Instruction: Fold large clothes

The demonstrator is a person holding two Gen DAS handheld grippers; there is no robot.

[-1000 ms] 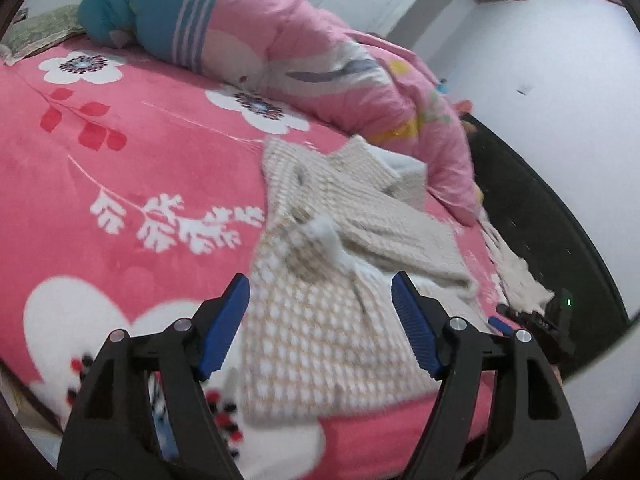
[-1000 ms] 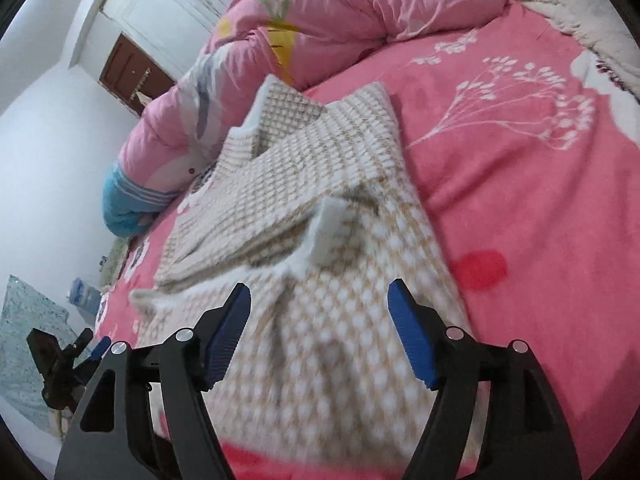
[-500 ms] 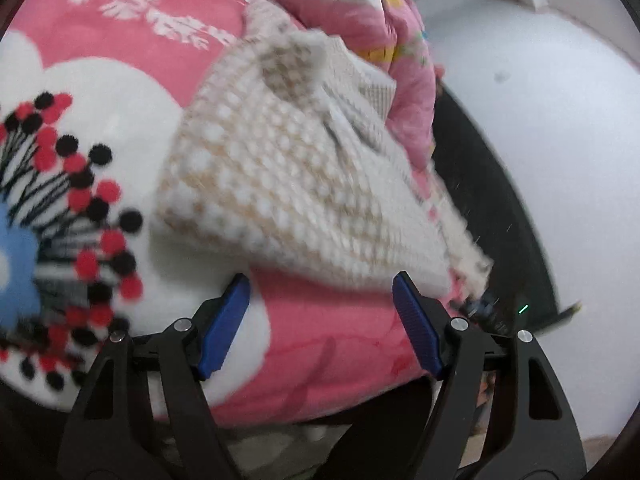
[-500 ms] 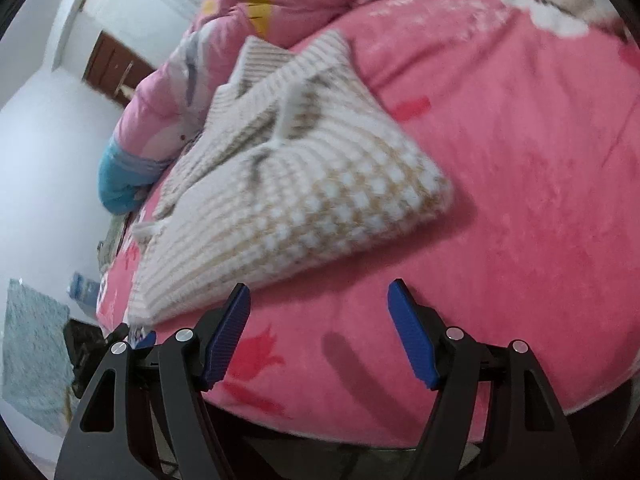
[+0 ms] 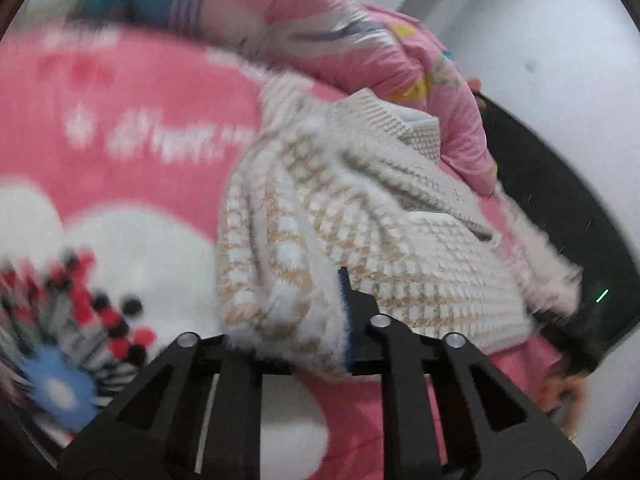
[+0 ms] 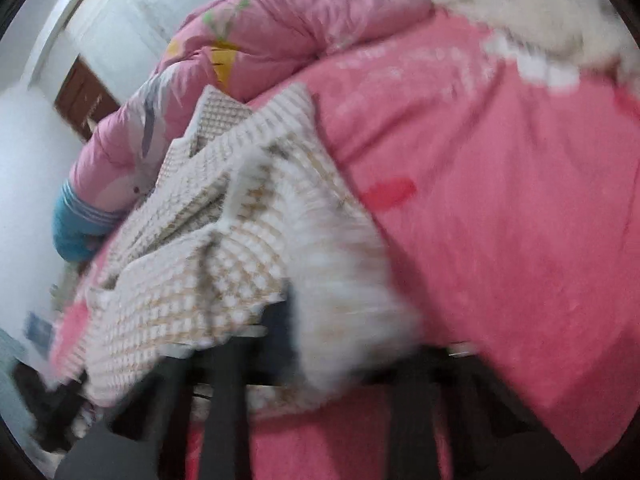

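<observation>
A beige and white checked knit sweater lies folded on the pink flowered bedspread. My left gripper is shut on the sweater's near left corner, and fuzzy knit bunches between its blue pads. In the right wrist view the sweater spreads ahead, and my right gripper is shut on its near right corner. The cloth covers most of the right fingers. Both views are blurred by motion.
A rolled pink and teal quilt lies along the far side of the bed, also in the right wrist view. A dark bed frame runs along the right edge by the white wall. A brown door stands far left.
Both grippers were open in front of the sweater's near edge. Now each has closed on a near corner of the sweater and the hem is lifted off the bedspread.
</observation>
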